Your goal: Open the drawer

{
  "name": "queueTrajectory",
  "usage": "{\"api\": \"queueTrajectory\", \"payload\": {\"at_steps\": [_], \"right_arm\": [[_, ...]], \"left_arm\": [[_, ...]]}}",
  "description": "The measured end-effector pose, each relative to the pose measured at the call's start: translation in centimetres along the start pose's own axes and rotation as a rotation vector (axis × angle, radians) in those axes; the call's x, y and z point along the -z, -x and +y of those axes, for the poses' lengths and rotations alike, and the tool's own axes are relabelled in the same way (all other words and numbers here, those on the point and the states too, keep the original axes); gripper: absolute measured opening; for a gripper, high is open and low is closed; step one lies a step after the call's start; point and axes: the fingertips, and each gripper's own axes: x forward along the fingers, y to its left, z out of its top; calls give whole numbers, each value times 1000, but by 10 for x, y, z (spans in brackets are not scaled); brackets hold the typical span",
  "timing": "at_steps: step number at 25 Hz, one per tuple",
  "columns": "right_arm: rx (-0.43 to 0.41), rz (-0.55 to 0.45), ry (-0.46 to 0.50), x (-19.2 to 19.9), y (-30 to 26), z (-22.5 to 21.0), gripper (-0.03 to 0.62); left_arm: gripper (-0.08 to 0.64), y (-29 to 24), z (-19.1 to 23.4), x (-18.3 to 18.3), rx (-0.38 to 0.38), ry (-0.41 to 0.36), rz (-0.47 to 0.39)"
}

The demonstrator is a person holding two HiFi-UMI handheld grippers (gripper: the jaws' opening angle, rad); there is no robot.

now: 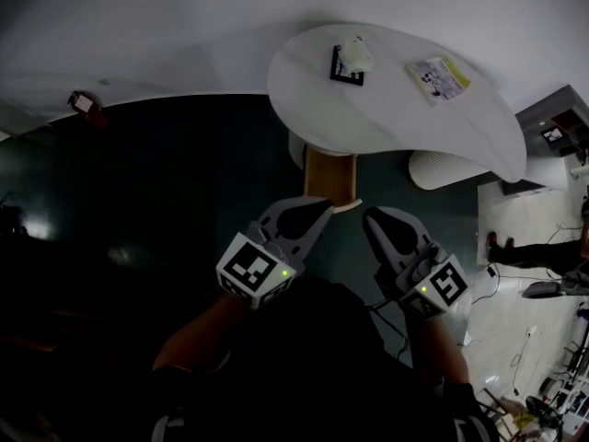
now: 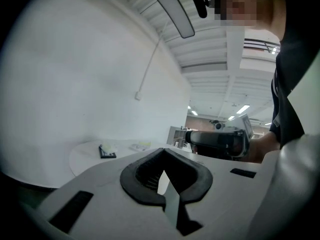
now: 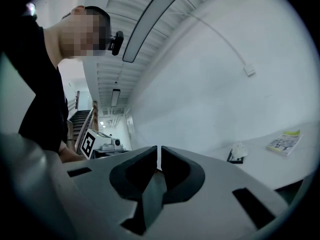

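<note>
A wooden unit point(image 1: 329, 175), likely the drawer's housing, stands under the near edge of the white curved table point(image 1: 386, 122); no drawer front or handle shows. Both grippers are held high, close to the head camera and well short of the table. My left gripper point(image 1: 311, 212) has its tips touching point(image 2: 162, 151) with nothing held. My right gripper point(image 1: 375, 221) shows only a thin slit between its pads point(image 3: 159, 159), also with nothing in it. In the left gripper view the right gripper's body point(image 2: 220, 141) appears alongside.
On the table lie a small black-framed tray with a white crumpled item point(image 1: 350, 63) and a booklet point(image 1: 440, 76). A white ribbed object point(image 1: 446, 168) sits on the floor right of the table, a small red thing point(image 1: 85, 104) far left, another person's feet point(image 1: 502, 245) at right.
</note>
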Motion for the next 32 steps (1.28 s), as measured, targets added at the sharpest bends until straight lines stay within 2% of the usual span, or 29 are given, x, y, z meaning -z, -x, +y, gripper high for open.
{"api": "queueTrajectory", "payload": {"at_steps": [3, 8, 12, 17, 23, 28, 32], "right_arm": [[1, -28, -6, -8, 26, 2, 28], [-49, -45, 16, -8, 79, 27, 26], [-76, -48, 35, -6, 129, 46, 26], [-99, -42, 23, 3, 172, 64, 21], [-121, -72, 41, -13, 186, 85, 18], [-94, -89, 19, -28, 197, 89, 17], [-71, -101, 30, -37, 188, 89, 17]], "left_arm": [[12, 1, -18, -4, -36, -25, -2], [12, 10, -70, -6, -88, -57, -30], [12, 14, -120, -1, -122, -10, -47], [12, 30, -167, 10, -176, -33, -41], [12, 45, -189, 7, -190, -75, -14], [12, 55, -199, -9, -177, -145, 3], [12, 71, -188, -20, -204, -186, 4]]}}
